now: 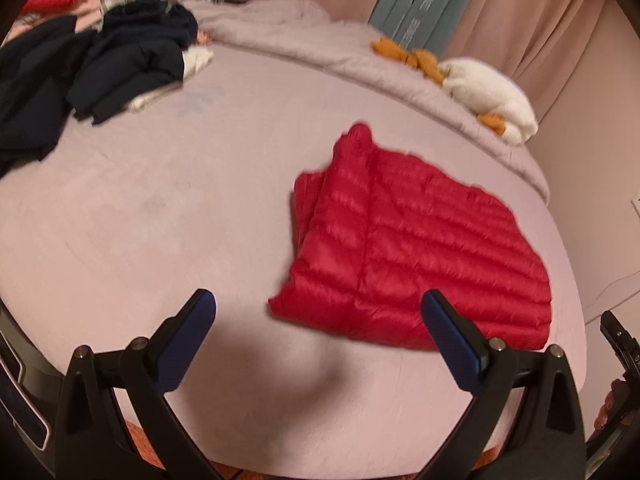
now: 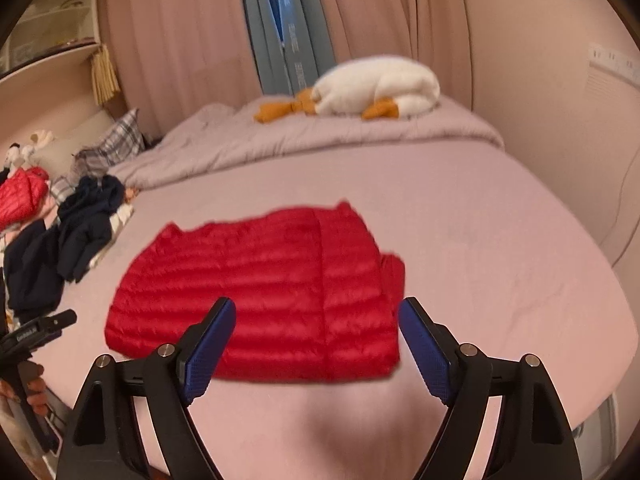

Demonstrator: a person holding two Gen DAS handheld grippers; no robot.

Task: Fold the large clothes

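Left gripper (image 1: 318,324): we see fingers apart, holding nothing.
Right gripper (image 2: 316,330): fingers apart, just above the jacket.
Red puffer jacket (image 2: 264,292): folded, flat on the bed (image 2: 500,248).
Dark clothes (image 1: 100,76): heaped far left.

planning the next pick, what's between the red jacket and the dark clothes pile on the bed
Only bare pink sheet lies between the red jacket and the dark clothes pile; the left wrist view shows that stretch best.

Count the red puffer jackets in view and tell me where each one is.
2. One folded red puffer jacket lies mid-bed before both open grippers. Another red puffer jacket sits on the far-left pile. More may hide under the dark clothes.
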